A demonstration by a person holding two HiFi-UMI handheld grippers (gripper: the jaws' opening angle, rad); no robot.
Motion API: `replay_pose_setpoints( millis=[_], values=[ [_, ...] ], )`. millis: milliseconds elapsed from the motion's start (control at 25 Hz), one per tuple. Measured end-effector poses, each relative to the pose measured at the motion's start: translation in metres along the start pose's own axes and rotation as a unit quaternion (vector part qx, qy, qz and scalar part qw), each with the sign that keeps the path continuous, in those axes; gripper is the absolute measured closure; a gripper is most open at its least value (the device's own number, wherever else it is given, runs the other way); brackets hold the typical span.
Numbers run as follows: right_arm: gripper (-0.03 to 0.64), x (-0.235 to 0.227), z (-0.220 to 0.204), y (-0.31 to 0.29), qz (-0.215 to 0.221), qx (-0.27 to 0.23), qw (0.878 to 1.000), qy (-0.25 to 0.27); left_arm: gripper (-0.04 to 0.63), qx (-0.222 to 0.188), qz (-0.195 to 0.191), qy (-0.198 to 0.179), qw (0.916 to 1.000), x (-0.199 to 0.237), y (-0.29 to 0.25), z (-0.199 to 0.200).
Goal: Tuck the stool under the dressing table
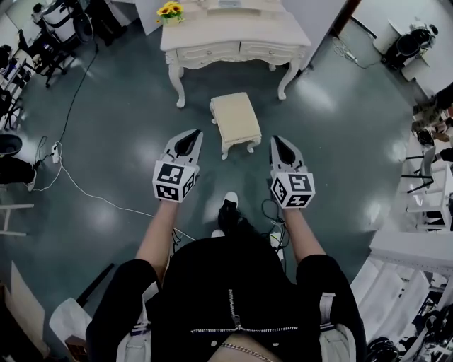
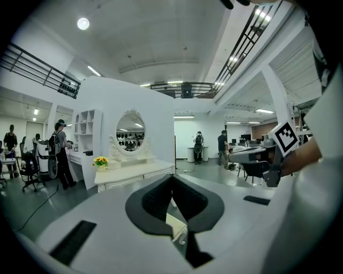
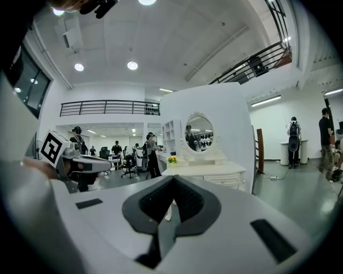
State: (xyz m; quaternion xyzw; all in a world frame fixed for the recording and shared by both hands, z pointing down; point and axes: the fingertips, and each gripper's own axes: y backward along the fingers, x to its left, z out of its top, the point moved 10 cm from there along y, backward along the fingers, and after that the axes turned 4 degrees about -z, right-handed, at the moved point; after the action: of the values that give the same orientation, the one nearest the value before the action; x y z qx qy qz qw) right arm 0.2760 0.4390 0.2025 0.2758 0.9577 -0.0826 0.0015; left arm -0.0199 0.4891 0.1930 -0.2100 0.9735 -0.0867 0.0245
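Observation:
A cream cushioned stool stands on the grey floor just in front of the white dressing table, outside the table's legs. My left gripper is shut and empty, a little to the left of the stool's near end and short of it. On the stool's right, my right gripper is shut and empty too. In the left gripper view the jaws meet at the tips, and a bit of the stool shows below them. The right gripper view has its closed jaws pointing at the dressing table.
Yellow flowers sit on the table's left end, under an oval mirror. A white cable and a power strip lie on the floor at left. Office chairs and people are at the far left, white racks at right. My shoe is behind the stool.

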Motion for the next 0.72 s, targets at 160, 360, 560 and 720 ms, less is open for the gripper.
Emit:
replay_pose_setpoints(
  millis=[160,360,560,720],
  values=[
    [0.612,-0.02,0.011,-0.049,0.003,-0.001,1.0,-0.007,0.574,0.007,-0.004,-0.002,1.0,0.025,-0.043,0.01],
    [0.612,-0.045,0.03,-0.101,0.01,-0.007,1.0,-0.008,0.574,0.003,-0.006,-0.008,0.9999,0.05,-0.091,0.031],
    [0.612,-0.067,0.034,-0.146,0.015,-0.006,1.0,-0.013,0.574,0.003,-0.002,-0.008,1.0,0.072,-0.13,0.04],
    [0.612,-0.072,0.037,-0.171,0.014,-0.006,1.0,-0.017,0.574,0.003,-0.006,-0.01,0.9999,0.09,-0.148,0.045]
  ],
)
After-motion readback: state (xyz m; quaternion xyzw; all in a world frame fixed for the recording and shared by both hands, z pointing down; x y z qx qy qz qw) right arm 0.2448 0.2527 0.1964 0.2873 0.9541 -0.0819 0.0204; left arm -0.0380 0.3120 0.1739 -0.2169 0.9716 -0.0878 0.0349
